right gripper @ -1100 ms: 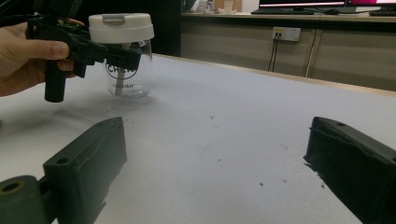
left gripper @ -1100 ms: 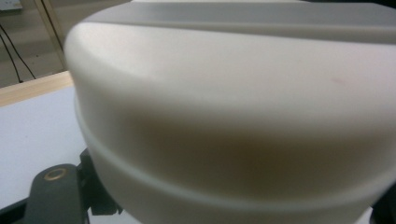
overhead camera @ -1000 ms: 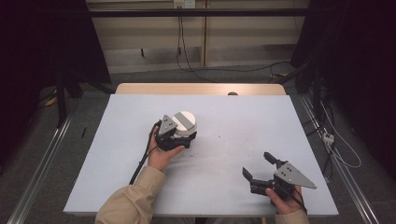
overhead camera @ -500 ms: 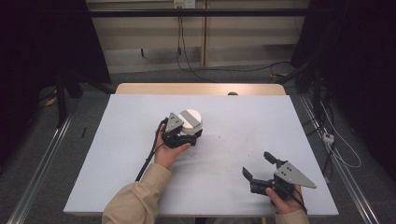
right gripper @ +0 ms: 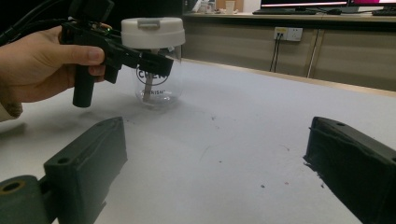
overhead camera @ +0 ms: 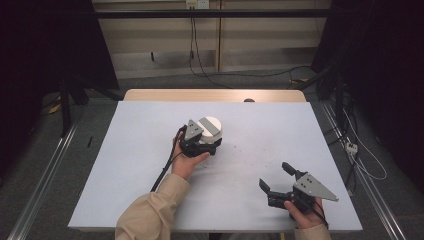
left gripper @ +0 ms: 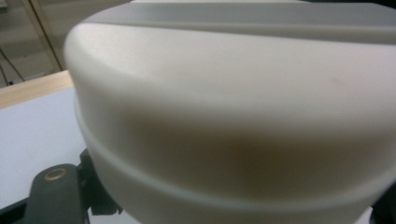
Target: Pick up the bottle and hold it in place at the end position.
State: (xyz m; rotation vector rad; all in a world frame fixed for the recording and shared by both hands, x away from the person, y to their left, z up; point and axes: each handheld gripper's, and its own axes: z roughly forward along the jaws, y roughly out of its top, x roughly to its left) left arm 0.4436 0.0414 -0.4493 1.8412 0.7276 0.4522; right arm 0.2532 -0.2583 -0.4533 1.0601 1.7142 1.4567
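Note:
A clear jar (overhead camera: 216, 134) with a white lid (right gripper: 153, 31) stands on the white table (overhead camera: 140, 160), a little behind its centre. My left gripper (overhead camera: 212, 141) reaches it from the near side, its jaws on either side of the jar just under the lid, shut on it. In the right gripper view that left gripper (right gripper: 156, 63) crosses the printed glass (right gripper: 161, 88). The left gripper view is pressed up against the lid (left gripper: 233, 116). My right gripper (overhead camera: 274, 175) rests near the front right of the table, open, with nothing between its jaws.
A wooden strip (overhead camera: 215, 95) runs along the table's far edge, with a small dark object (overhead camera: 248, 100) on it. Cables (overhead camera: 360, 160) lie on the floor to the right. Metal rails (overhead camera: 45, 175) run beside the table. Faint dark specks (right gripper: 280, 179) mark the tabletop.
My left gripper and the jar have shifted slightly to the right together. The right gripper has stayed where it was.

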